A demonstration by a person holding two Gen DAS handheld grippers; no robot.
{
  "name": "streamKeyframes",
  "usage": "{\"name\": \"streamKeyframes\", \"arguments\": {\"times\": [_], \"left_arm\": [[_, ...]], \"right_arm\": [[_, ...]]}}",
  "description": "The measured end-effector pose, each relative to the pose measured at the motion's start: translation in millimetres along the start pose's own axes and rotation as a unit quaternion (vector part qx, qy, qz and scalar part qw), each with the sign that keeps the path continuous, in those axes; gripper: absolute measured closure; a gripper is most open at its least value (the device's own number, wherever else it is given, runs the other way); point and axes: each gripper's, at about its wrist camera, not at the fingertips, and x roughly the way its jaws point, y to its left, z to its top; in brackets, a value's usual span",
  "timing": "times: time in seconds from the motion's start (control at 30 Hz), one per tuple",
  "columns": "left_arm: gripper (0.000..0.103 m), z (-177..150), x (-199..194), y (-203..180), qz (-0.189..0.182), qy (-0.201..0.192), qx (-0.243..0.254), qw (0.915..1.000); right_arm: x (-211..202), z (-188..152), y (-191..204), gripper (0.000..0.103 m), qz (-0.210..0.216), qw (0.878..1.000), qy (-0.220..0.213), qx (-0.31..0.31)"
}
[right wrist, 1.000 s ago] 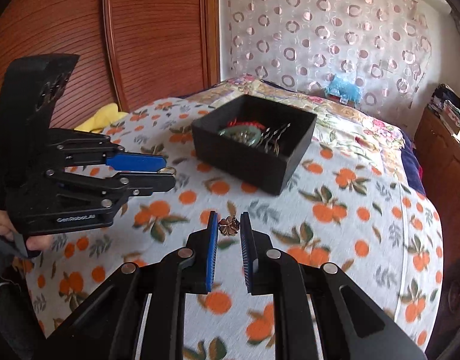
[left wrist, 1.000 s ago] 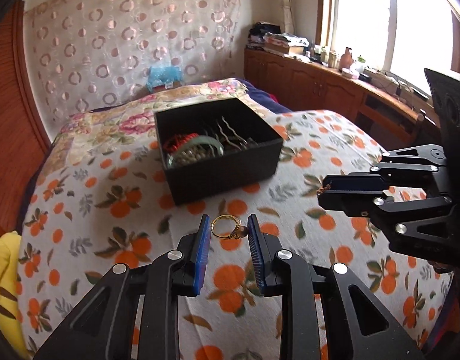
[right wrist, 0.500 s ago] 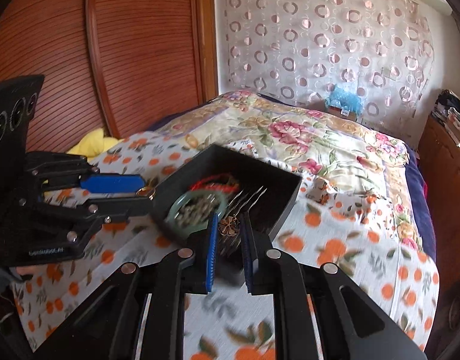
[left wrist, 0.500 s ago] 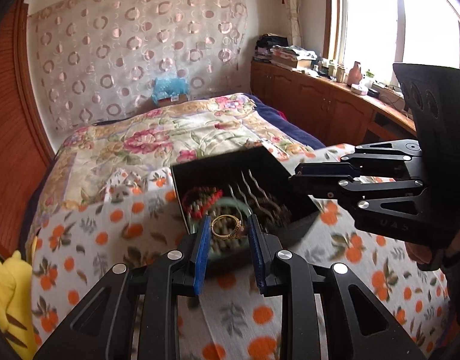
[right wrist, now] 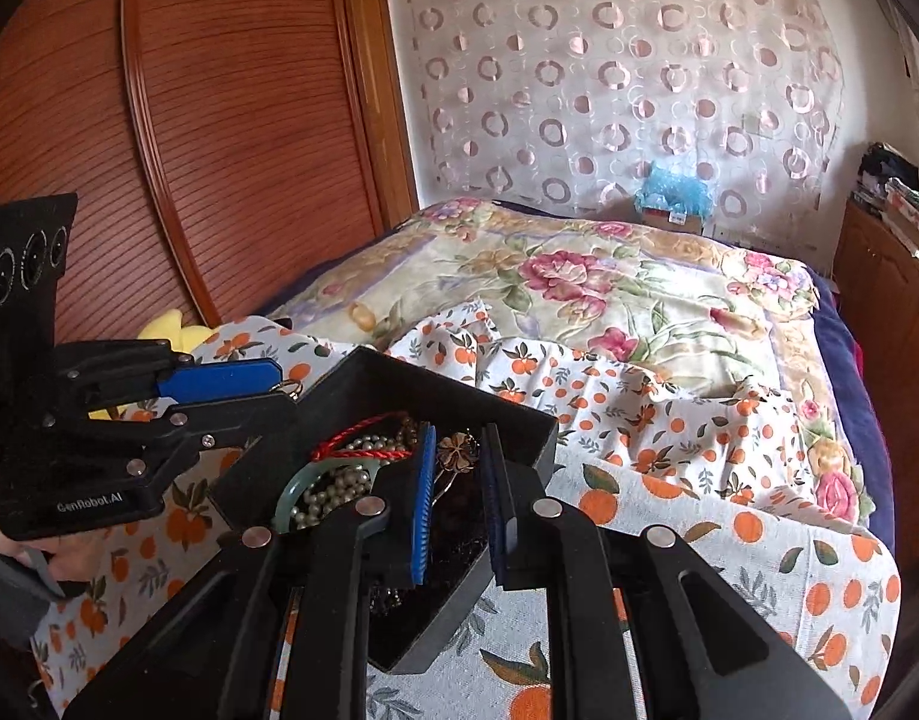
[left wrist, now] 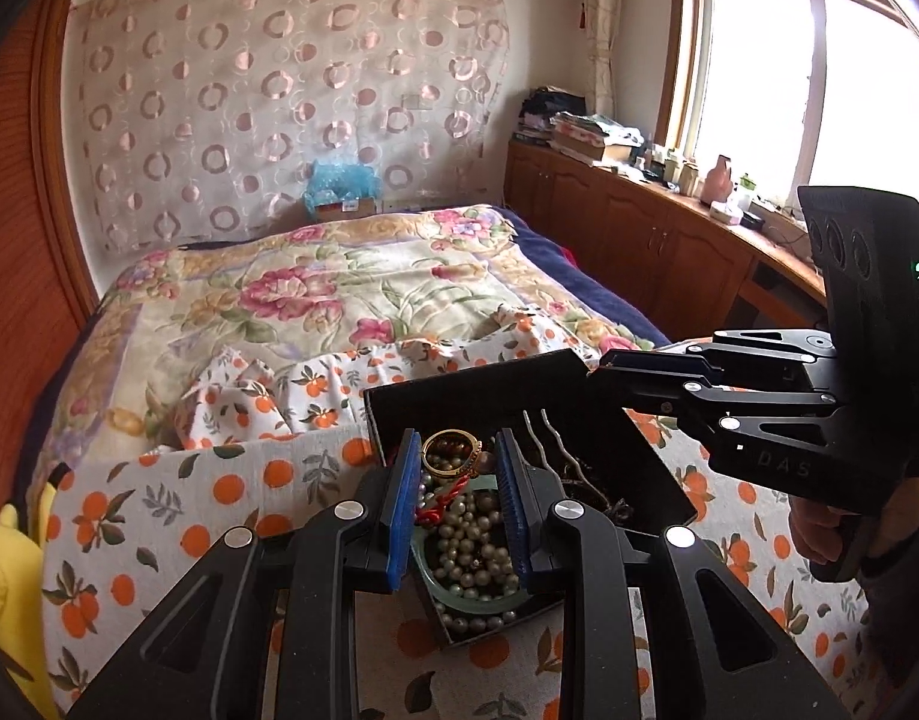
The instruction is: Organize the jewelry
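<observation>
**Both grippers loaded, hovering over the jewelry box**

Left gripper [left wrist: 453,468]: blue pads clamped on a gold ring [left wrist: 452,452], held flat between the tips at center frame of the left wrist view. The ring sits above the black jewelry box [left wrist: 657,474], over its left half.

Right gripper [right wrist: 456,468]: pads clamped on a small bronze flower-shaped piece [right wrist: 456,450], looks like an earring or a brooch, can't tell which. It hangs over the interior of the box [right wrist: 519,420], near the far wall, center of the right wrist view.

Cross views: the right gripper [left wrist: 603,381] comes in from the right edge of the left wrist view, tips at the box's far right corner. The left gripper [right wrist: 282,387] comes in from the left edge of the right wrist view, tips at the box's left corner, ring edge just visible at the tips. A hand [left wrist: 819,531] grips the right tool's handle at the right edge of the frame.

Box contents:
- pearl strand [left wrist: 471,546] piled in the near left part
- pale green bangle [left wrist: 459,591] around the pearls
- red cord [right wrist: 351,438] next to them
- wavy metal hairpins [left wrist: 549,438] in the right part

The box rests on a white sheet with orange fruit print [left wrist: 189,498], lower half of both frames. Floral quilt [left wrist: 303,288] lies behind it. Something yellow [left wrist: 3,588] sits at the lower left edge of the left wrist view.
</observation>
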Motion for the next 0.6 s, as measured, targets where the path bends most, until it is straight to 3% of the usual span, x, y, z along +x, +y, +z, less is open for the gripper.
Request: {"name": "streamKeyframes", "arguments": {"times": [0.13, 0.23, 0.6], "left_arm": [[0.079, -1, 1, 0, 0.000, 0.000, 0.003, 1.0000], [0.079, -1, 3, 0, -0.001, 0.003, -0.002, 1.0000], [0.079, 9, 17, 0, 0.024, 0.033, 0.018, 0.9990]], "right_arm": [[3, -2, 0, 0.086, 0.002, 1.000, 0.001, 0.004], [5, -4, 2, 0.068, -0.003, 1.000, 0.005, 0.002], [2, -3, -8, 0.067, -0.022, 1.000, -0.006, 0.019]]}}
